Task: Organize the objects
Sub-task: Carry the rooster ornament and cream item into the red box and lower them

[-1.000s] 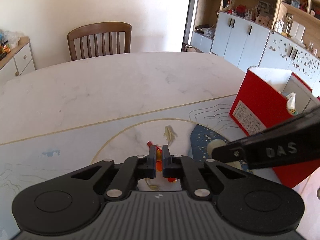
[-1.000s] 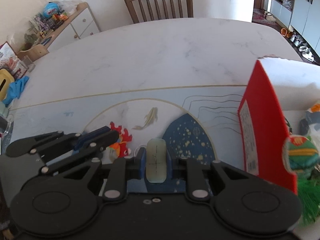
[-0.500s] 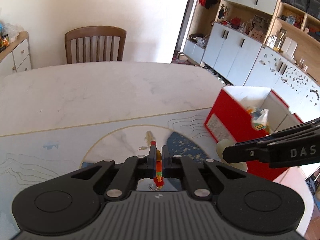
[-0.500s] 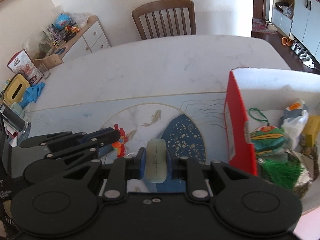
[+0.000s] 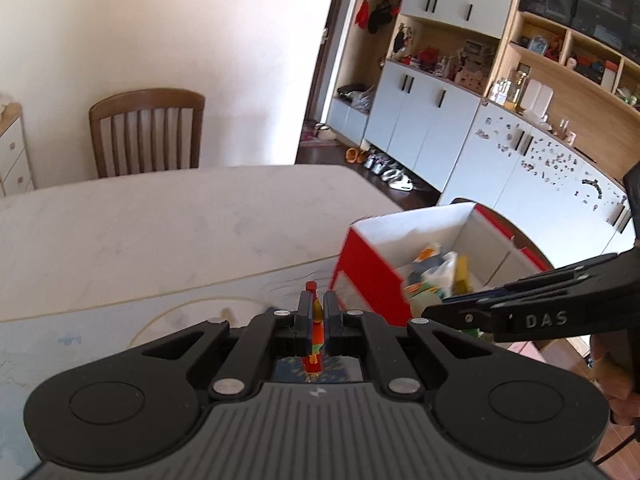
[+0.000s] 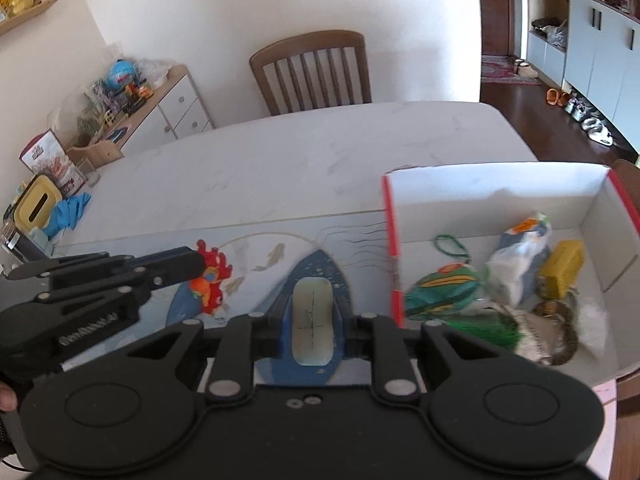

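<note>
In the left wrist view, the left gripper was seen clamped on the red rooster toy, which had been lifted off the mat and carried nearer the red box than a second before

In the right wrist view, the right gripper was closed on the pale oval piece, raised beside the box; dropping both in was judged to be next
</note>
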`<state>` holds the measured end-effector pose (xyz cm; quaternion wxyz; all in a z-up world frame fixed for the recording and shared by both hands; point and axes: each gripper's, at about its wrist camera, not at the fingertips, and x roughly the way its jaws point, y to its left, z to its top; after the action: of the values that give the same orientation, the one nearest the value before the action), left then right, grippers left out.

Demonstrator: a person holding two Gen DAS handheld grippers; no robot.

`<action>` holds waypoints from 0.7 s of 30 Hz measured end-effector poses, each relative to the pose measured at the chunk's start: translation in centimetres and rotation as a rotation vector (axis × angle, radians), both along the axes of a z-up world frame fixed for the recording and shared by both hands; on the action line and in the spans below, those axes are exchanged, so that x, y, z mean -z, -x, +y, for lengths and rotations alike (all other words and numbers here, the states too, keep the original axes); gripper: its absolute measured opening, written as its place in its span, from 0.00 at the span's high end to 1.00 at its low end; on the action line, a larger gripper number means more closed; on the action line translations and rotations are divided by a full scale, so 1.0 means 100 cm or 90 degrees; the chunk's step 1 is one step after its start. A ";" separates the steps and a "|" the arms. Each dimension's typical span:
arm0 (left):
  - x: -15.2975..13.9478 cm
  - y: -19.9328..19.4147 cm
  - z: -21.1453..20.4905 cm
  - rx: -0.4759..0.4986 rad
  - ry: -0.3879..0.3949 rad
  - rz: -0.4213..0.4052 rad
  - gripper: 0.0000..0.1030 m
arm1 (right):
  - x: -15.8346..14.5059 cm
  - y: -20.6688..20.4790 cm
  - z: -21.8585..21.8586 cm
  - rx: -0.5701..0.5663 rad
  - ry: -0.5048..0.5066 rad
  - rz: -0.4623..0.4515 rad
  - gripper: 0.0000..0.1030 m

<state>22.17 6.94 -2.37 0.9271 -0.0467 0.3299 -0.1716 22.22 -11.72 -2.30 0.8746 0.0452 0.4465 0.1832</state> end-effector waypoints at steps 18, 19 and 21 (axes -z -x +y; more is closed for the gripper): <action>-0.049 -0.034 -0.139 0.064 -0.015 -0.056 0.96 | 0.002 -0.010 -0.137 0.056 -0.006 -0.021 0.81; -0.050 -0.036 -0.147 0.069 -0.014 -0.056 0.96 | 0.003 -0.011 -0.144 0.057 -0.005 -0.021 0.81; -0.050 -0.040 -0.163 0.077 -0.015 -0.057 0.96 | 0.005 -0.014 -0.158 0.060 -0.002 -0.021 0.81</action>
<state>26.13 -9.32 2.67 0.9293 -0.0082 0.2923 -0.2257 23.67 -27.50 -2.78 0.8893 0.0648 0.4294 0.1436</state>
